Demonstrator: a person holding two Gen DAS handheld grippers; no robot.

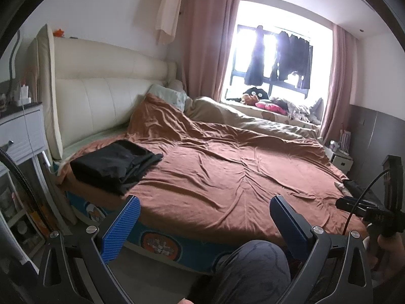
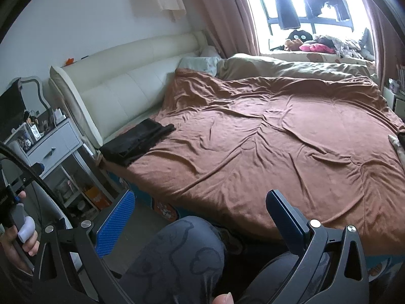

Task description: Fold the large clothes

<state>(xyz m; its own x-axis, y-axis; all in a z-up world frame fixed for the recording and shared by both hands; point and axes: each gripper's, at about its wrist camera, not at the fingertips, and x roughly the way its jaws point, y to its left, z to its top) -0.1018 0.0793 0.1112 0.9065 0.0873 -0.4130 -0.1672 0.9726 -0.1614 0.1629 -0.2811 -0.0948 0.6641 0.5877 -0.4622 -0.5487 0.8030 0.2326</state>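
Nightstand (image 2: 54, 143), white with one drawer, stands left of the bed (image 1: 227, 177), beside the cream padded headboard (image 1: 101, 96). Folded black garment (image 1: 114, 163) lies on the bed's near left corner, just beside the headboard, resting on the rust-brown blanket (image 2: 265, 139) that covers most of the bed. Beige duvet (image 1: 227, 116) is bunched along the far edge, below the window (image 1: 278, 58), where dark clothes hang.

Left gripper (image 1: 205, 224): jaws spread wide, holding nothing, hovering off the bed's near edge above a knee in grey patterned trousers (image 1: 250, 271).

Right gripper (image 2: 202, 221): jaws likewise spread wide and empty, positioned short of the near edge, well apart from the garment.
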